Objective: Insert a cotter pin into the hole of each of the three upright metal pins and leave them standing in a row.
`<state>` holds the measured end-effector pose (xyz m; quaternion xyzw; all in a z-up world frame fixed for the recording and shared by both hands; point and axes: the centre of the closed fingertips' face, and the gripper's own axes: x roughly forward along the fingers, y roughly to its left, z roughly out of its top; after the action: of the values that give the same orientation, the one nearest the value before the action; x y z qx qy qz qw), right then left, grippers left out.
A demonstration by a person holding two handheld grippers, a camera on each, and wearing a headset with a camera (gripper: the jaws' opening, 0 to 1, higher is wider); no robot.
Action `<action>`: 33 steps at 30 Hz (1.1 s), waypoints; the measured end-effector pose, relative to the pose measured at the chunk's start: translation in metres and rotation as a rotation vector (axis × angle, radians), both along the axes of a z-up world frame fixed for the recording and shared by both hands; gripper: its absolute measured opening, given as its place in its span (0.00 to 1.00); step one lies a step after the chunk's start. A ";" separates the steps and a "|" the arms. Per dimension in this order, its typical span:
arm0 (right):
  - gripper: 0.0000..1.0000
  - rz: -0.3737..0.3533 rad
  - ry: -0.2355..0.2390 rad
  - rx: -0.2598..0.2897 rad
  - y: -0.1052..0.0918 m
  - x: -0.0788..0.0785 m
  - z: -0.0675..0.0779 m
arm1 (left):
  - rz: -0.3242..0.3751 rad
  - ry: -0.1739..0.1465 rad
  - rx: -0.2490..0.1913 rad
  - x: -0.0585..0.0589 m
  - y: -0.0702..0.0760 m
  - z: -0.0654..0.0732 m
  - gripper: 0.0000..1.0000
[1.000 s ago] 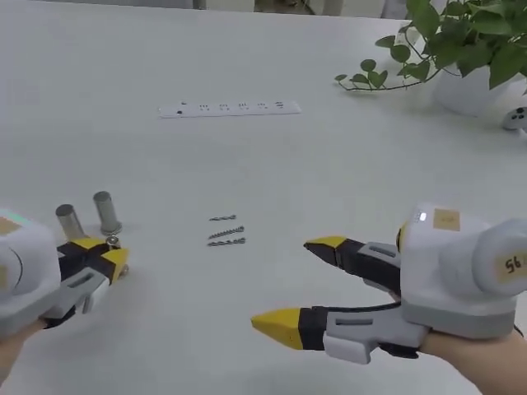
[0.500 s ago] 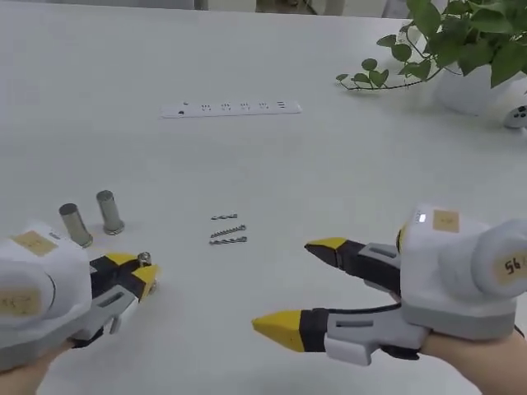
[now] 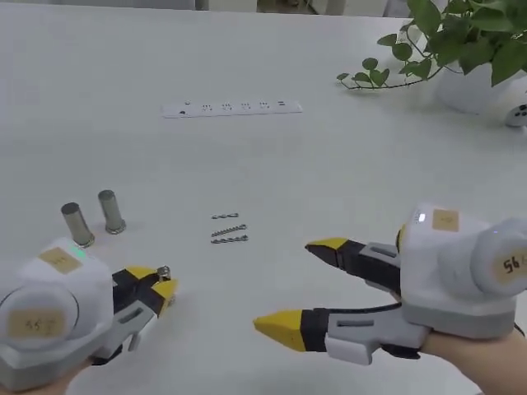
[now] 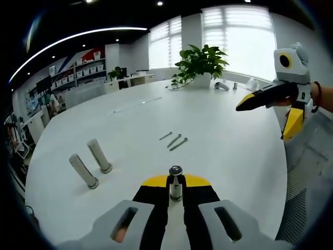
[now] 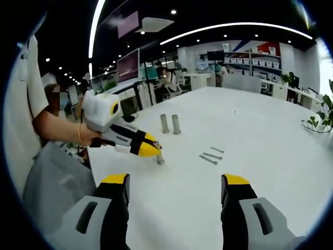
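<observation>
Head overhead; opposed gripper views share cotter pins (image 3: 227,231).

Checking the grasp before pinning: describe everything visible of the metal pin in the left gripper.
The metal pin is a short grey cylinder, steel by its look, with a shiny rounded top. It stands upright, clamped between the left gripper's yellow jaw tips, its lower end showing below them, just above or on the white table. Its hole isn't discernible.
</observation>
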<state>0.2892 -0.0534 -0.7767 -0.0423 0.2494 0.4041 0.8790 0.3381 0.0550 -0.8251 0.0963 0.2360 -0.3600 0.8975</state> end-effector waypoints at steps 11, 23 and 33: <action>0.73 -0.001 0.002 -0.001 0.000 0.000 -0.001 | -0.028 -0.001 -0.004 -0.002 -0.003 0.000 0.07; 0.73 0.000 0.007 -0.001 0.000 0.001 -0.002 | -0.046 -0.002 0.004 0.001 -0.002 0.000 0.15; 0.72 -0.002 0.004 0.001 -0.001 0.002 -0.001 | -0.051 -0.008 -0.006 0.001 -0.003 0.005 0.24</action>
<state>0.2917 -0.0544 -0.7774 -0.0409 0.2510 0.4035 0.8789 0.3392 0.0518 -0.8202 0.1009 0.2286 -0.3831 0.8893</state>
